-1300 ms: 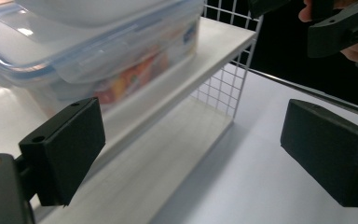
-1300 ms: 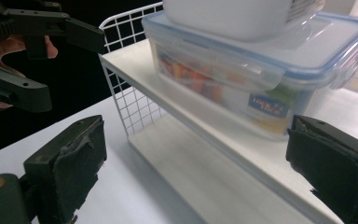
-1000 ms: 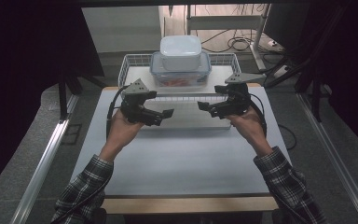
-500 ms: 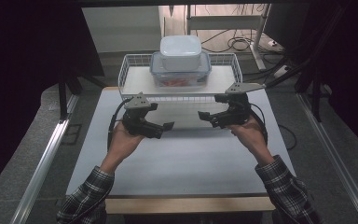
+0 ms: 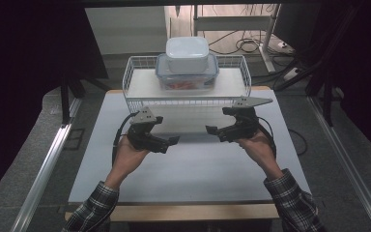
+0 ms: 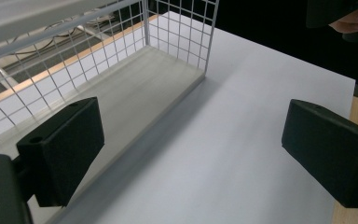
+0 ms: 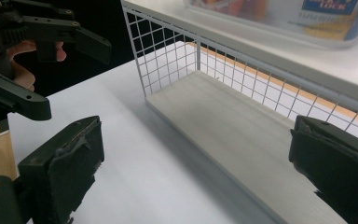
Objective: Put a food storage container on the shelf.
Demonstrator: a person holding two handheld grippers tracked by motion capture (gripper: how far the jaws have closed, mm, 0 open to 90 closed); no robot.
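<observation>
Both grippers hover over the white table [image 5: 188, 169] just in front of the wire rack [image 5: 140, 99], the left gripper [image 5: 171, 141] and right gripper [image 5: 211, 129] pointing at each other, each with jaws wide apart and holding nothing. On the rack's shelf sits a clear box [image 5: 187, 75] with a white box [image 5: 187, 54] stacked on top, well apart from both grippers

Wire rack [image 5: 135, 84] at table [image 5: 188, 169] far edge; lidded container [image 5: 187, 77] on rack, smaller box [image 5: 187, 53] atop.
</observation>
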